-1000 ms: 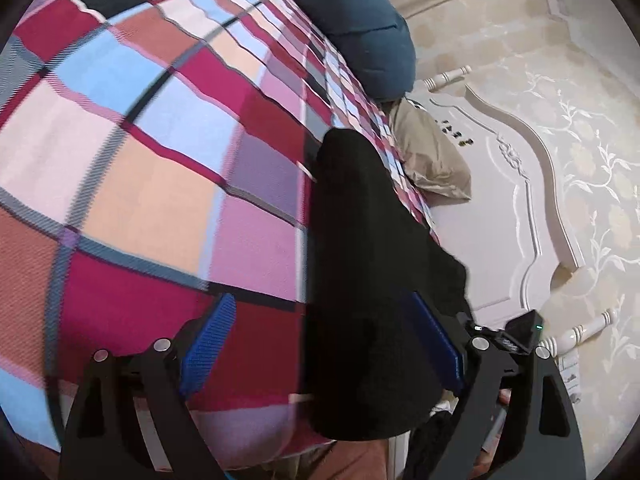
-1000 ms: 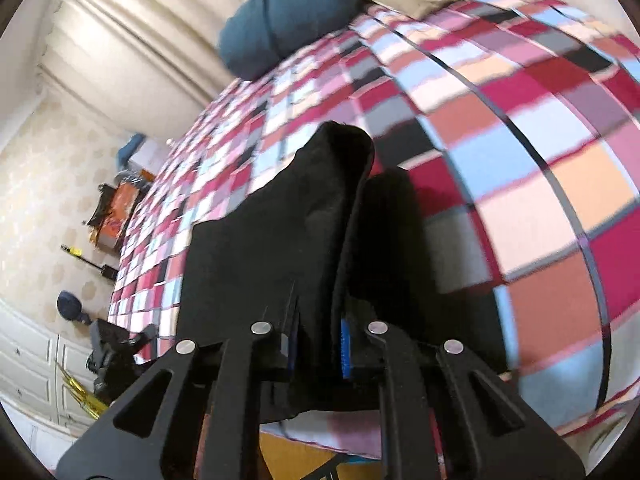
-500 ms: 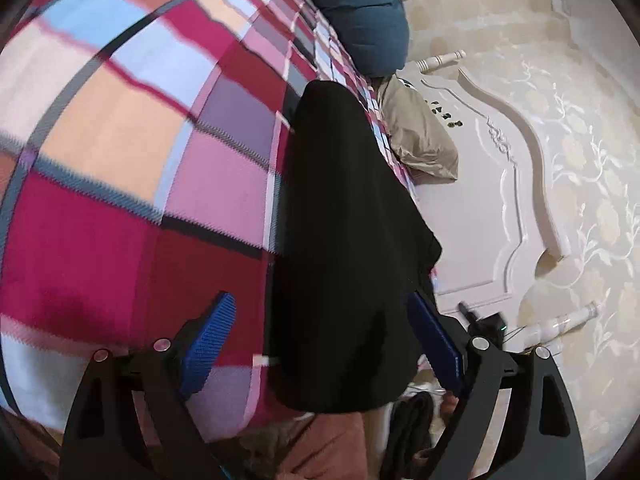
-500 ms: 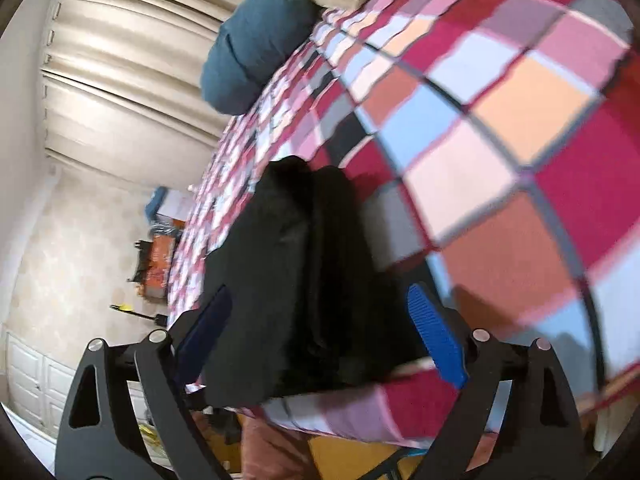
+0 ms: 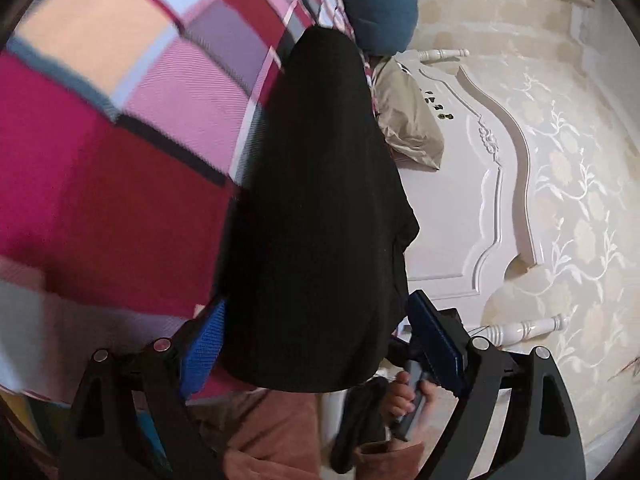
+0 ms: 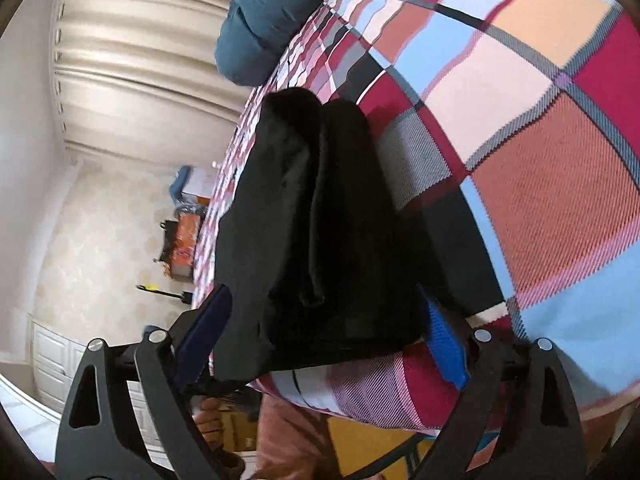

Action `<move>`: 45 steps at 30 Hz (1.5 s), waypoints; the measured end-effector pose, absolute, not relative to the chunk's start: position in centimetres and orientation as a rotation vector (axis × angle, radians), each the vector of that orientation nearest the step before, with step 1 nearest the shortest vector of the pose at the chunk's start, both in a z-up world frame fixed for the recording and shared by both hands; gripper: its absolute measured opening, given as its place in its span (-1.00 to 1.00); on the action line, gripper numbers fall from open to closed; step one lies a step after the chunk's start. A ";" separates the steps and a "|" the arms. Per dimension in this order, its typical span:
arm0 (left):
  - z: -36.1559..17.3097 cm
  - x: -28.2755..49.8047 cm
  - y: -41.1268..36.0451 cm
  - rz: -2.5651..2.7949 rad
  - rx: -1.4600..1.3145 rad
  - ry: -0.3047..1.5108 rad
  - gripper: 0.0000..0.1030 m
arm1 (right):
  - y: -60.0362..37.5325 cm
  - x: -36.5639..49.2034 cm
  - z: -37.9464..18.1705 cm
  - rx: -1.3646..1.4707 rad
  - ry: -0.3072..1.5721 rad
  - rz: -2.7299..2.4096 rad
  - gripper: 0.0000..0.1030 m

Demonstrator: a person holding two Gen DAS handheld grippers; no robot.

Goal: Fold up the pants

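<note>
Black pants lie folded lengthwise as a long strip on the plaid bedspread, their near end at the bed's edge. My left gripper is open wide, and that near end lies between its blue pads without being pinched. In the right wrist view the pants show two layers side by side. My right gripper is also open wide, its pads standing on either side of the same end, with no grip on the cloth.
A blue pillow and a beige pillow lie at the head of the bed against a white headboard. Curtains and a white cabinet stand beyond the bed's far side. A hand holds the other gripper below the bed edge.
My right gripper let go of the pants' edge and opened wide. Both grippers sank and rolled, and the pants' near end now lies between each pair of pads.
</note>
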State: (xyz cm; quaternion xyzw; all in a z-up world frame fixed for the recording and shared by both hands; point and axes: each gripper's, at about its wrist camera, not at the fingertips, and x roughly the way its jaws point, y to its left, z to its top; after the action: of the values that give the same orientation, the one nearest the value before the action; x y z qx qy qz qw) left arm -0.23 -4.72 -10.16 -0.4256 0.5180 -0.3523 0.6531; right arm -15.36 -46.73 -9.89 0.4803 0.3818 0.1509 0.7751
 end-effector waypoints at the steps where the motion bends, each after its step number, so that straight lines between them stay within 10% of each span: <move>1: -10.1 -0.3 -4.8 -0.793 -0.956 1.169 0.65 | -46.6 -15.3 -9.8 1.032 0.828 0.321 0.62; 4: -10.3 -0.3 -5.0 -0.756 -0.896 1.177 0.19 | -46.5 -15.2 -10.1 0.993 0.852 0.282 -0.02; 12: -11.0 -0.2 -4.7 -0.748 -0.822 1.180 -0.12 | -46.8 -15.5 -11.0 0.968 0.836 0.275 -0.26; 17: -10.3 -0.6 -4.2 -0.796 -0.821 1.127 0.38 | -47.5 -15.9 -11.0 1.012 0.820 0.350 0.00; 22: -7.4 -0.3 -2.2 -0.782 -0.778 1.039 0.66 | -49.7 -16.5 -8.8 1.052 0.754 0.370 0.73; 37: -8.2 14.7 -7.3 -0.809 -0.723 1.097 0.67 | -51.3 -3.5 -9.3 1.058 0.834 0.531 0.75; 40: -7.8 14.9 -8.5 -0.808 -0.669 1.093 0.60 | -50.4 -2.7 -9.1 0.982 0.872 0.506 0.40; 41: -7.6 14.7 -9.0 -0.794 -0.607 1.096 0.19 | -49.8 -2.4 -9.1 0.933 0.902 0.482 0.23; 45: -7.8 14.7 -9.2 -0.756 -0.546 1.111 -0.16 | -49.1 -2.9 -9.9 0.902 0.925 0.456 -0.14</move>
State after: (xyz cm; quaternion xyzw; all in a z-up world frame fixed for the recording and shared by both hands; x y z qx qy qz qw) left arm 14.70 -9.22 -7.78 -0.2498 0.5082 -0.3458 0.7482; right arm -2.86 -49.09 -9.86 0.4164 0.4274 0.2104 0.7744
